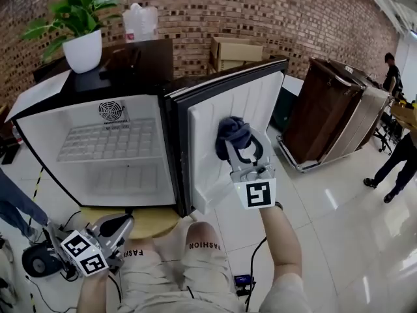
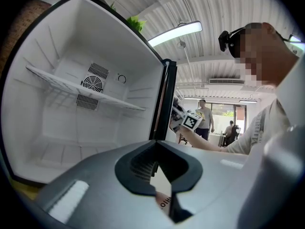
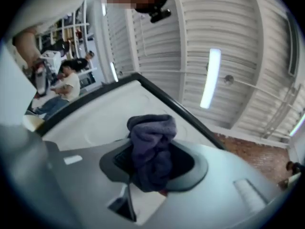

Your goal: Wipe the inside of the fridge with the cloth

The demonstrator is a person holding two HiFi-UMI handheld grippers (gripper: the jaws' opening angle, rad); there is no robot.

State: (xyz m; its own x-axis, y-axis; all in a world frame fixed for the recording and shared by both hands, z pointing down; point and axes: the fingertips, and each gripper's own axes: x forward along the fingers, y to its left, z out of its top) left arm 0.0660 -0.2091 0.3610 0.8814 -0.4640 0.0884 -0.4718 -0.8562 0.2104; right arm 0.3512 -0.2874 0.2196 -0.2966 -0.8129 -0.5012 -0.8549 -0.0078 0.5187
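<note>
One cloth (image 1: pixel 232 129) bunched in right gripper (image 1: pixel 241 147) jaws, hiding tips | left gripper (image 1: pixel 121 227) jaws closed, empty

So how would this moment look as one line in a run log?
phase: wiping | right gripper: shut on cloth, at inner face of open fridge door | left gripper: shut, empty, held low

Cloth (image 3: pixel 151 144) base hidden between the jaws

A green leafy plant in a round white pot (image 1: pixel 83 49) stands at eleven o'clock, an open brown cardboard box (image 1: pixel 236 51) at one, a dark wooden cabinet (image 1: pixel 324 109) at two, all before a red brick wall (image 1: pixel 195 5).
</note>
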